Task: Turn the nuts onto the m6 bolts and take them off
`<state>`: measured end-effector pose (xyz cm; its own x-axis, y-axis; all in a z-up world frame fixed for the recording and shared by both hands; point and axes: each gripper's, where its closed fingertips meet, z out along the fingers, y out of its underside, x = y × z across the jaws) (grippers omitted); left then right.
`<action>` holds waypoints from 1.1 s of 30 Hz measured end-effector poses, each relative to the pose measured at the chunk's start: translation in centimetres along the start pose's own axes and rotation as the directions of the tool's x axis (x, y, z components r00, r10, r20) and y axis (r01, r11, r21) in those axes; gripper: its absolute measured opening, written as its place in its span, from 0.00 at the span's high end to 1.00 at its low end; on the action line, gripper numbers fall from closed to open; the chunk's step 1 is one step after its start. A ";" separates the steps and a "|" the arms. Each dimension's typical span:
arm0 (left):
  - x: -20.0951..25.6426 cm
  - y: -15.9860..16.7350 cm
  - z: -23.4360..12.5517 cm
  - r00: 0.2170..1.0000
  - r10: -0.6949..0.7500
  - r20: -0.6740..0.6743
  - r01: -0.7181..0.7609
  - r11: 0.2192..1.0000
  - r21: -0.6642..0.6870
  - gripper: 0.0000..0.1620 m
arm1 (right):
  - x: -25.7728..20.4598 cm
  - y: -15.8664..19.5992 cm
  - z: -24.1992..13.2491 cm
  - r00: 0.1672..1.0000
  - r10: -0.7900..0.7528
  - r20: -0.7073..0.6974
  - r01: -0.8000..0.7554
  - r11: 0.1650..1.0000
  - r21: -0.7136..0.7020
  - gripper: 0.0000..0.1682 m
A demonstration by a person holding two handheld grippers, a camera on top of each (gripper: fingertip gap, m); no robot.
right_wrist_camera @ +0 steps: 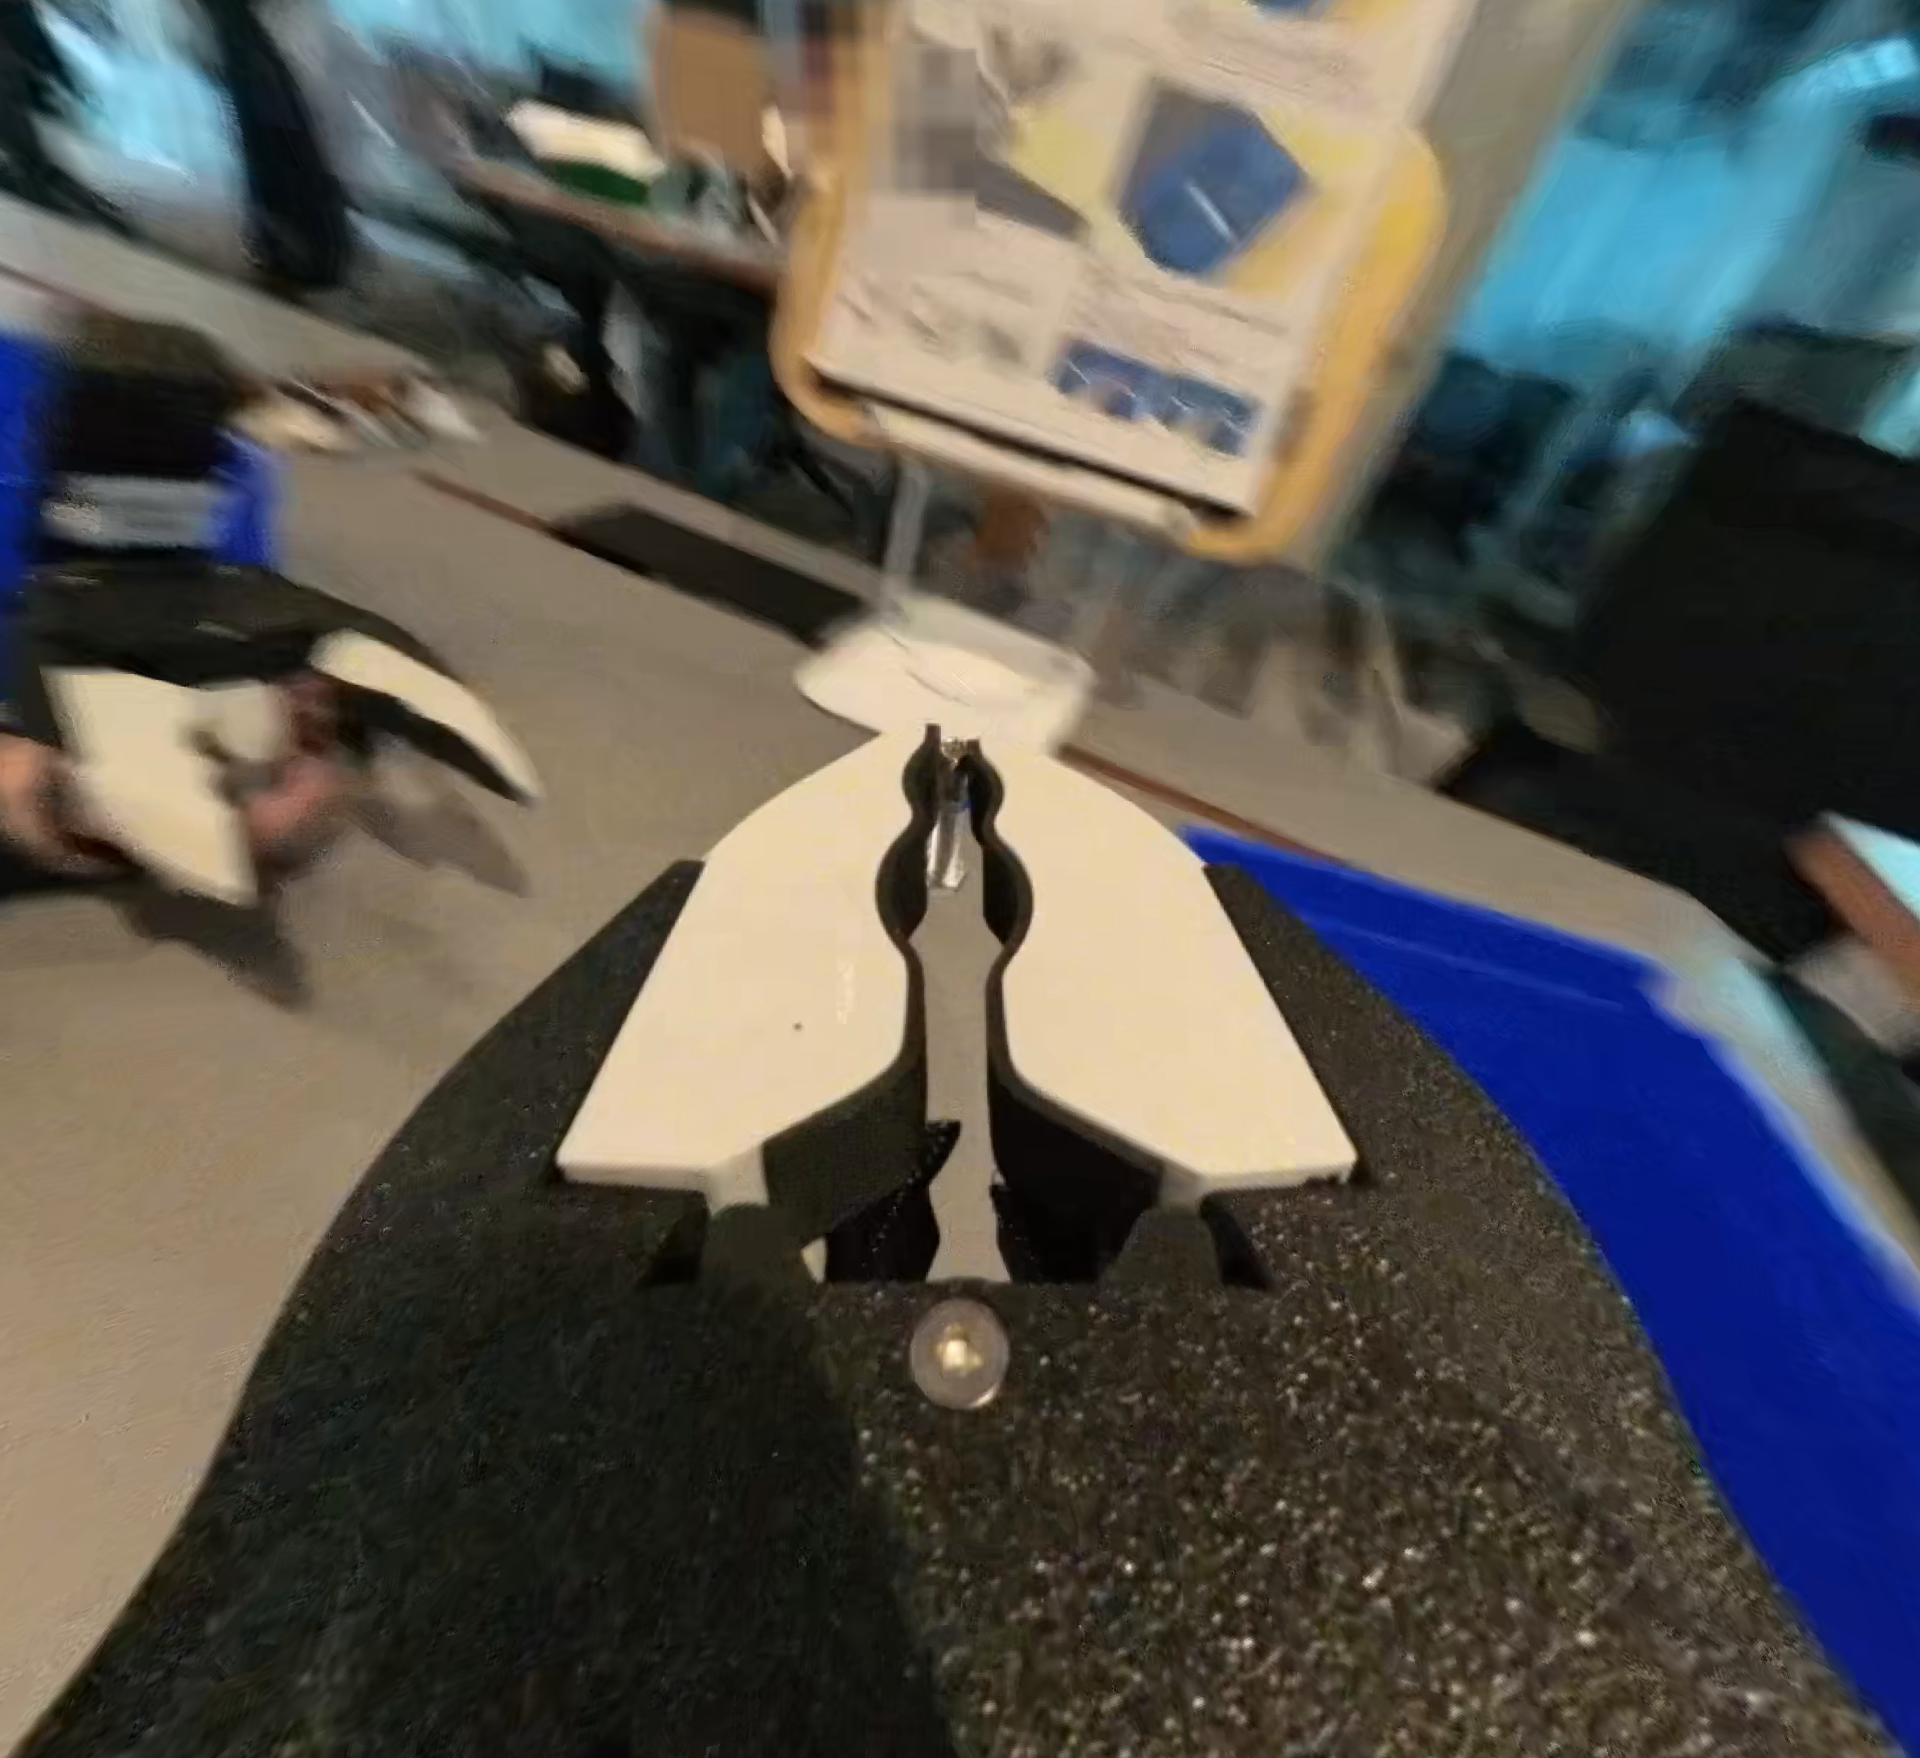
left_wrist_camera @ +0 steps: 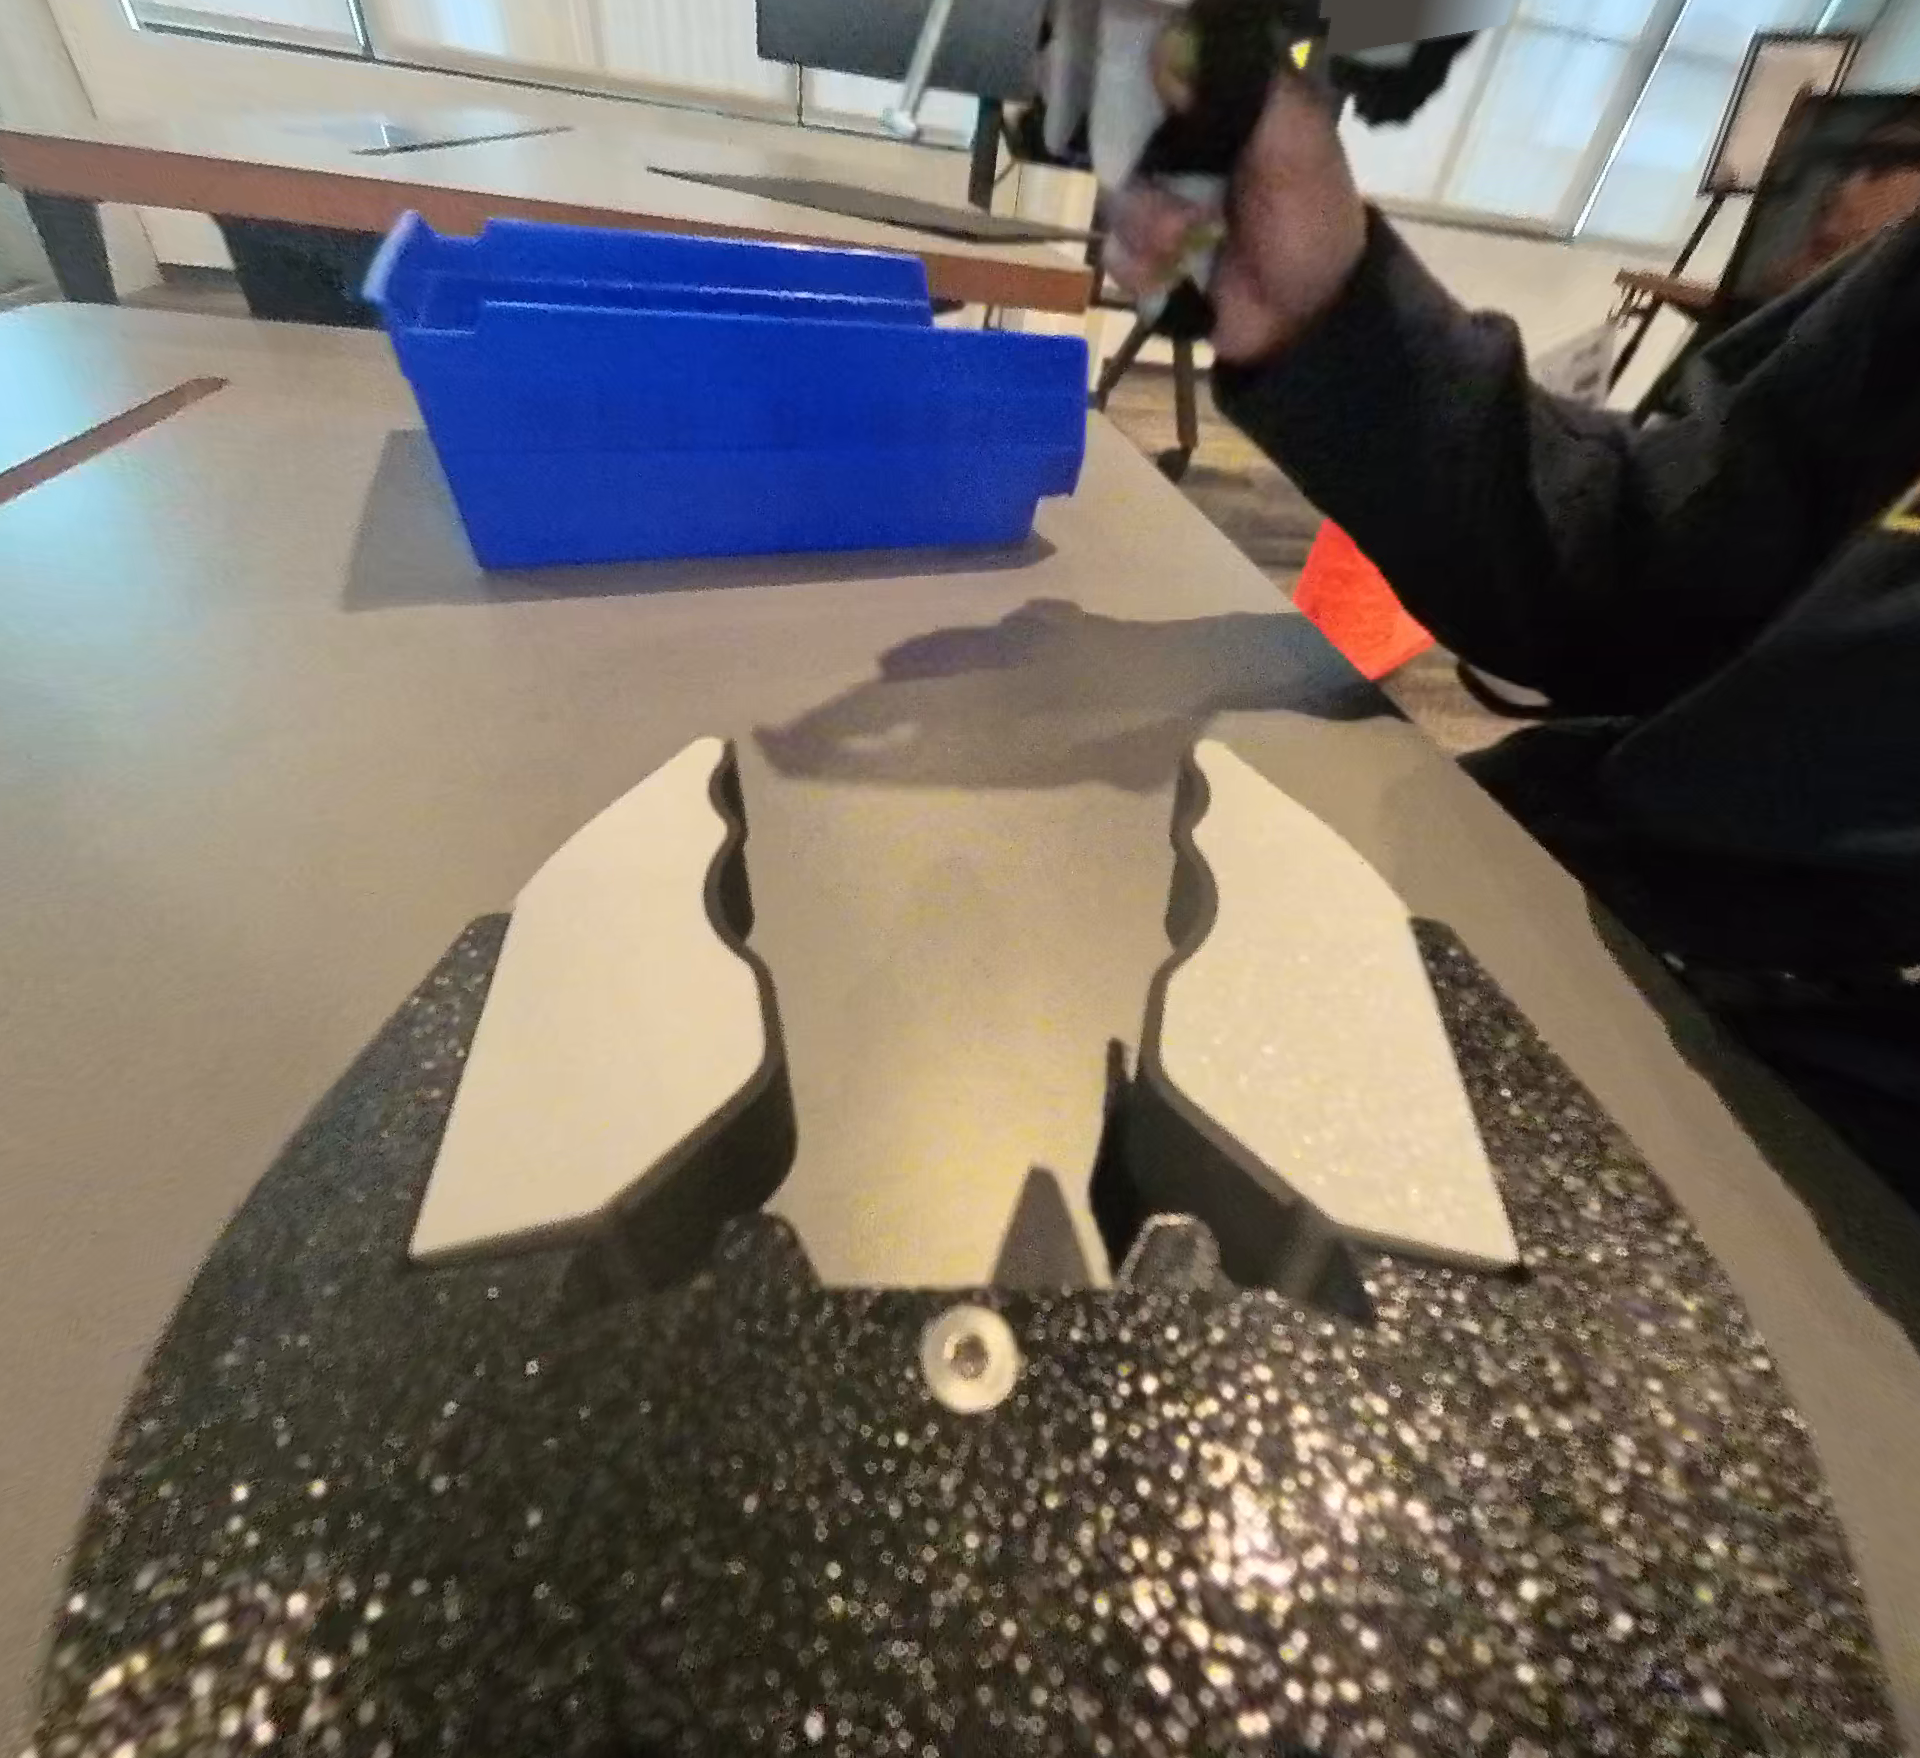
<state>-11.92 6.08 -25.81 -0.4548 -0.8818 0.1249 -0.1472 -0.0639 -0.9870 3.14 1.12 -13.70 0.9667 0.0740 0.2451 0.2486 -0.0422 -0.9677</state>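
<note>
- While the left gripper (left_wrist_camera: 961, 861) hovered low over the grey worktop (left_wrist_camera: 208, 669), its white fingers (left_wrist_camera: 613, 991) stood spread wide apart with nothing between them.
- Beyond the left gripper, a blue bin (left_wrist_camera: 727, 399) rested on the worktop, well apart from the fingers.
- To the right in the left wrist view, a hand (left_wrist_camera: 1283, 243) in a dark sleeve (left_wrist_camera: 1558, 503) held the right gripper raised above the worktop edge.
- In the right wrist view, which was blurred, the left gripper (right_wrist_camera: 447, 763) appeared at the far left above the worktop (right_wrist_camera: 623, 721).
- At centre, the right gripper (right_wrist_camera: 951, 763) had its fingers (right_wrist_camera: 790, 970) pressed nearly together, pinching a small metal bolt (right_wrist_camera: 951, 835) near the tips; no nut could be made out.
- Behind the tips stood a clear sign holder (right_wrist_camera: 1122, 181) on the worktop.
- At the right, the blue bin (right_wrist_camera: 1558, 1085) lay just beside the right gripper.
</note>
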 end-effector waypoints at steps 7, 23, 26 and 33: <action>0.0 0.1 0.0 1.000 -0.004 -0.005 0.004 1.000 -0.008 0.53 | 15.4 13.8 0.0 0.996 0.068 -0.057 -0.087 0.622 -0.778 0.97; -0.4 -0.2 -0.3 0.999 -0.032 -0.010 0.032 0.999 0.017 0.61 | 17.9 21.0 0.1 0.997 0.041 -0.061 -0.072 0.350 -0.934 0.85; -0.6 -0.3 -0.5 0.999 -0.039 0.002 0.039 0.999 0.032 0.61 | 16.1 11.2 2.1 0.986 0.087 -0.144 -0.164 0.682 -0.713 0.85; -0.9 -2.2 -1.4 0.995 -0.089 0.043 0.083 0.988 0.132 0.60 | -3.4 -0.6 4.9 0.961 0.153 0.232 -0.100 0.970 -0.223 0.90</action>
<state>-12.40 7.72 -23.58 -0.4014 -0.8921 0.2077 -0.0671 -0.1975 -0.9780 -0.56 5.79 -14.24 0.9525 0.2956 0.0740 0.1577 -0.2704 -0.9497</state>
